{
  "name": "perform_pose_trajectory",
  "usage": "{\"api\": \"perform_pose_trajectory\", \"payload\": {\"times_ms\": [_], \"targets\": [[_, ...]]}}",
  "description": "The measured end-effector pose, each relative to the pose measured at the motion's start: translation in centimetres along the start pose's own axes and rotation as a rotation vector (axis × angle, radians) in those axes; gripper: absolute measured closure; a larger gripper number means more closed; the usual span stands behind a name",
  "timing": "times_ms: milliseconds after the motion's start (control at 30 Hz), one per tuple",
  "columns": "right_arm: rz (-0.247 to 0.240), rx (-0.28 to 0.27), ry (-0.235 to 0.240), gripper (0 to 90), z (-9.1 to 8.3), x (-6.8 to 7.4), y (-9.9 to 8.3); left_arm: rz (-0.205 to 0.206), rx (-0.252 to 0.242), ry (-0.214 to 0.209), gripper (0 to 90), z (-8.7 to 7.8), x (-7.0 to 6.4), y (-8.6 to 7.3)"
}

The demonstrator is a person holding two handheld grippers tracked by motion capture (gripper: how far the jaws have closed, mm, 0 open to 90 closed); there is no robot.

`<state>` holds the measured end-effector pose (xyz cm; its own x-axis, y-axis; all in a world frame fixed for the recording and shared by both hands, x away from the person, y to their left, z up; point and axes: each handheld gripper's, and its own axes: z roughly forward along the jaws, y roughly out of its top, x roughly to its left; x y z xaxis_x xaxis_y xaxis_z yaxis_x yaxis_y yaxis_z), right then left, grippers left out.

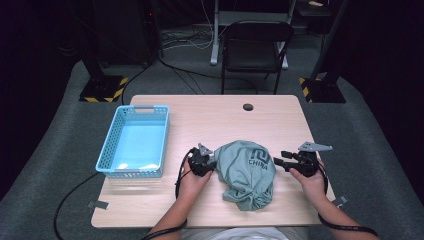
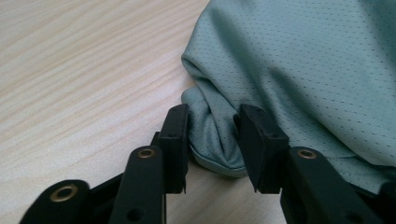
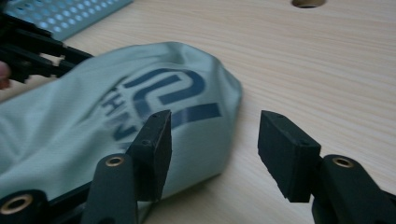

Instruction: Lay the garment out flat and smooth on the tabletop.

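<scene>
Two grippers are set at the crumpled shirt (image 1: 247,174) on the surface (image 1: 200,125): a fold is straddled by the left gripper (image 2: 212,142), not yet clamped, while the right gripper (image 3: 214,140) is spread wide beside it, and the basket (image 1: 132,142) is still unfilled.

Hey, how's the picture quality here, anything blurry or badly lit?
High view: table evenly lit, dark surroundings, soft overall. Left gripper view: shirt weave sharp, the near jaws slightly soft. Right gripper view: the jaws crisp, blue basket and far tabletop blurred.
</scene>
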<state>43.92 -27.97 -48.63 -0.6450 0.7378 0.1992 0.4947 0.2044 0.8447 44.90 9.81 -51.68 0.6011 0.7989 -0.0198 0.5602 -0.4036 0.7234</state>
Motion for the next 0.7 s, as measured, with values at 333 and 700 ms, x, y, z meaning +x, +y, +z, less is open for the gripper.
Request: {"api": "perform_pose_trajectory", "payload": {"times_ms": [333,700], "targets": [[-0.024,0.138,0.140,67.8,1.7,1.2,-0.5,-0.025,-0.009,-0.050,79.0,0.0,0.3,-0.1],[-0.060,0.128,0.145,88.2,0.7,0.9,0.3,-0.030,-0.026,-0.021,83.0,-1.1,1.3,0.2]]}}
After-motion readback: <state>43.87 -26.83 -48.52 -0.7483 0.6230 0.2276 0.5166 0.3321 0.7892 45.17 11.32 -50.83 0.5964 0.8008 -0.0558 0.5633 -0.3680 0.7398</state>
